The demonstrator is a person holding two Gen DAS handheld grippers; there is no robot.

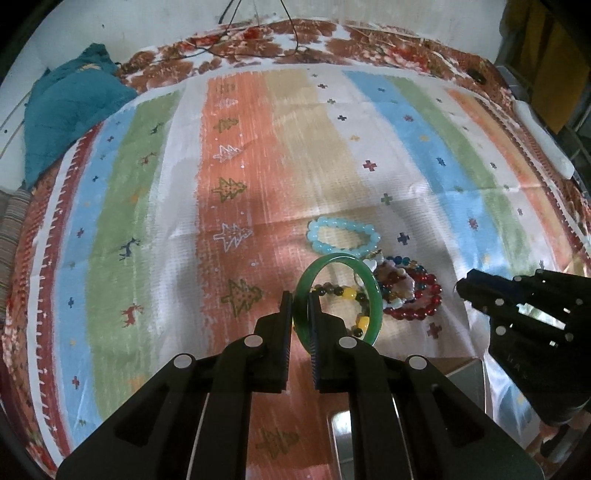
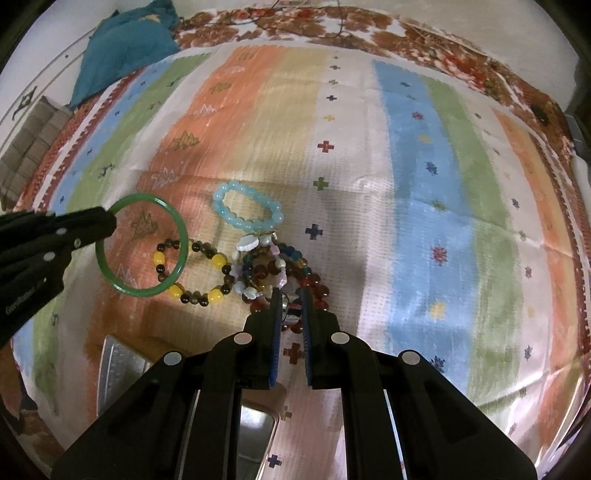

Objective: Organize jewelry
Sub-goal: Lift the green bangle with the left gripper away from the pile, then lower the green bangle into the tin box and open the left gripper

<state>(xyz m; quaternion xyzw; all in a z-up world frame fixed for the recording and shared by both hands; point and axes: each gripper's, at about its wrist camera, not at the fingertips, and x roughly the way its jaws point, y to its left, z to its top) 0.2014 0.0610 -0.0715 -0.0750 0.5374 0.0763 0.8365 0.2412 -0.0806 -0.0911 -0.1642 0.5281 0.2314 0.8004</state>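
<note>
My left gripper [image 1: 300,301] is shut on the rim of a green bangle [image 1: 373,291] and holds it upright above the striped cloth; the bangle also shows in the right wrist view [image 2: 142,291]. Beneath and beside it lie a dark and yellow bead bracelet [image 2: 218,262], a light blue bead bracelet [image 2: 236,218], and a tangled pile of red and mixed bead bracelets [image 2: 284,269]. My right gripper [image 2: 290,302] sits low over that pile, shut on a small shiny silver piece [image 2: 291,312]. The right gripper shows at the right in the left wrist view [image 1: 460,286].
A striped, patterned cloth [image 2: 406,166] covers the table. A metal tin [image 2: 255,432] and its lid [image 2: 118,365] lie at the near edge. A teal cloth bundle [image 1: 70,110] sits at the far left. Cables [image 1: 258,33] hang at the back.
</note>
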